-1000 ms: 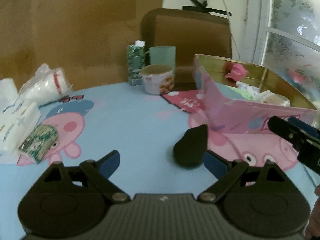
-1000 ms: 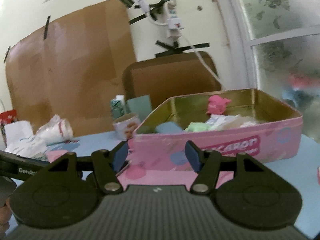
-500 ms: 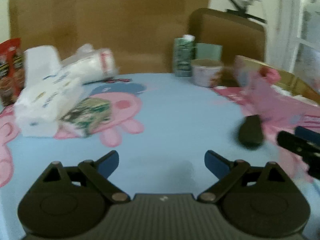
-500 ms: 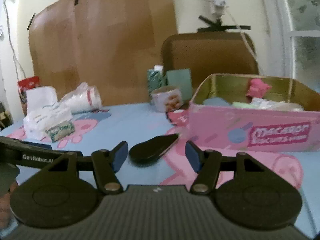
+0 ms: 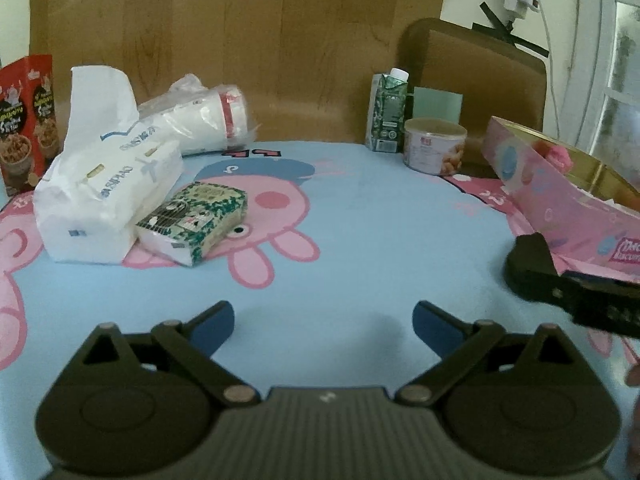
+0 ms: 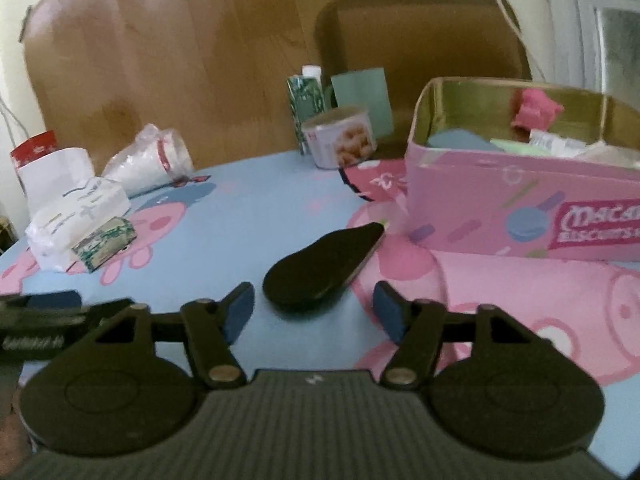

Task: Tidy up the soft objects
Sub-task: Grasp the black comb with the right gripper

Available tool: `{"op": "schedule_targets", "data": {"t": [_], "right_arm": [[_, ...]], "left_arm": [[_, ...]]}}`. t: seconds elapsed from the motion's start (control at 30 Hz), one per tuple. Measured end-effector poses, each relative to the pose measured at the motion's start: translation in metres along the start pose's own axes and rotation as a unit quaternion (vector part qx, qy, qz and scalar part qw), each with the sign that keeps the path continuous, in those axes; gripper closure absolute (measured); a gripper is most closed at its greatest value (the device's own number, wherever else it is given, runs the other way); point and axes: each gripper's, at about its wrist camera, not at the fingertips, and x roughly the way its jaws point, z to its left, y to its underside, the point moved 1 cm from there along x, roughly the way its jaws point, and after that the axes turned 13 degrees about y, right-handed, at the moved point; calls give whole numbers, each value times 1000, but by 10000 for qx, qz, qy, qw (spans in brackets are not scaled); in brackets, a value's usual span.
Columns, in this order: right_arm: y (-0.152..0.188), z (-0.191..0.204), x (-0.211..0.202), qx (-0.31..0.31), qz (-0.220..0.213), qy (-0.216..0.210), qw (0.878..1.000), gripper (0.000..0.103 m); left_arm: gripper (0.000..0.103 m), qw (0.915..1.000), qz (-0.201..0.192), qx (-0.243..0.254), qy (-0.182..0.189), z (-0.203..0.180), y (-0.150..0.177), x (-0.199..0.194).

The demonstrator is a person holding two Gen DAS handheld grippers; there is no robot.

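Note:
A black teardrop-shaped soft pad (image 6: 324, 268) lies flat on the blue cartoon tablecloth (image 6: 224, 240), just left of the pink biscuit tin (image 6: 520, 208). My right gripper (image 6: 315, 314) hovers right behind the pad. Its jaws are opening and the pad's near end sits ahead of the gap, untouched. My left gripper (image 5: 323, 322) hangs over bare cloth, jaws opening wide with nothing between them. Ahead of it to the left lie a white tissue pack (image 5: 104, 200) and a green patterned tissue pack (image 5: 196, 216). The tin holds a pink plush toy (image 6: 536, 112) and several soft items.
A sleeve of plastic-wrapped cups (image 5: 200, 120) and a red snack box (image 5: 24, 120) sit at the far left. A green carton (image 5: 386, 112) and a small printed tin (image 5: 434, 146) stand at the back, before a brown chair (image 5: 472, 80). The right gripper's finger (image 5: 560, 292) shows at the right edge.
Both views swung left and dipped. The left view went from the black pad and tin to the tissue packs. The right view dropped from the tin to the pad. Both jaws stand wider.

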Motion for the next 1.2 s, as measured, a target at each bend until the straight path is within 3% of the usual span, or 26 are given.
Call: {"op": "schedule_targets", "data": {"t": [0.13,0.37,0.53,1.2], "right_arm": [[-5,20,14,-381,22,122,9992,28],[-4,43,18,-1018,-110,9,9947,46],[-1,53,15,-1338,-138,-328,9904,47],[22,28,-21,-1483,-169,-641,9867,48]], "left_arm": [[2,9998,-53,-129,141,5,-1,-2],[1,9995,-84,-210,236,7,-1,-3],[1,9993,-99,-262,230,9,-1,-3],[0,9999,133,62,-51,-3,-2,6]]}}
